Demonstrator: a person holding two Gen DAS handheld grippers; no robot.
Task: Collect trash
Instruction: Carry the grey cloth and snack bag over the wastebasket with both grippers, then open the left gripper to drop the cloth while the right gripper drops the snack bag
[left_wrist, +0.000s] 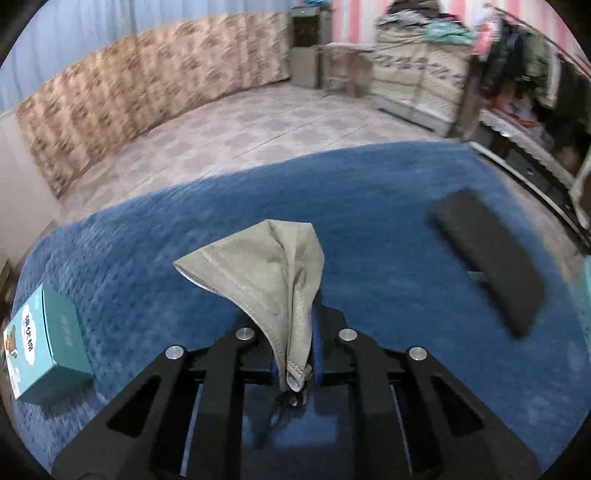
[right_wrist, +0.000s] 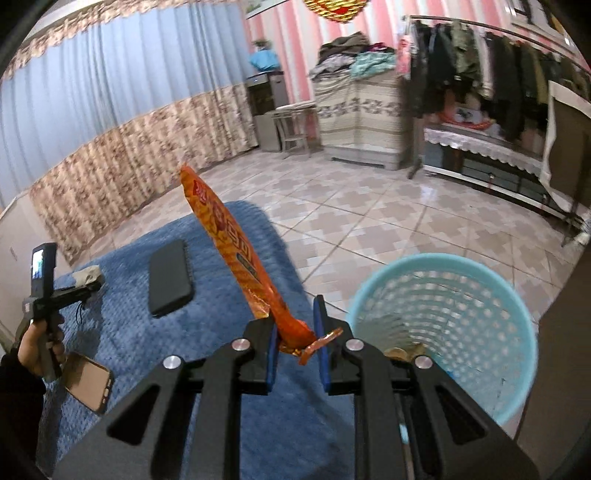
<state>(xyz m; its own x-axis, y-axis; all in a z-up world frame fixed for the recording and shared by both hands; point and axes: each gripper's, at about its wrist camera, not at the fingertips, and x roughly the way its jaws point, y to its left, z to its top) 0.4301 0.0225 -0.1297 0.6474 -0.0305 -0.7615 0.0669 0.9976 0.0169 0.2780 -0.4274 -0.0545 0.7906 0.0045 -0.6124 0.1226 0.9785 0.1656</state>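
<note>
My left gripper (left_wrist: 297, 314) is shut on a crumpled grey-green face mask (left_wrist: 266, 266) and holds it above the blue rug (left_wrist: 369, 240). In the right wrist view the left gripper (right_wrist: 90, 284) shows at the far left with the mask (right_wrist: 86, 275) in it. My right gripper (right_wrist: 295, 325) has its jaws a little apart around the bottom of an orange snack wrapper (right_wrist: 229, 243), which stands up and leans left. A light blue mesh trash basket (right_wrist: 443, 321) stands just right of it, with some scraps at its bottom.
A black phone (left_wrist: 487, 258) (right_wrist: 170, 277) lies on the rug. A teal carton (left_wrist: 44, 343) sits at the rug's left edge. A second phone in a brown case (right_wrist: 86, 380) lies near the hand. Tiled floor (right_wrist: 369, 221), curtains and a clothes rack lie beyond.
</note>
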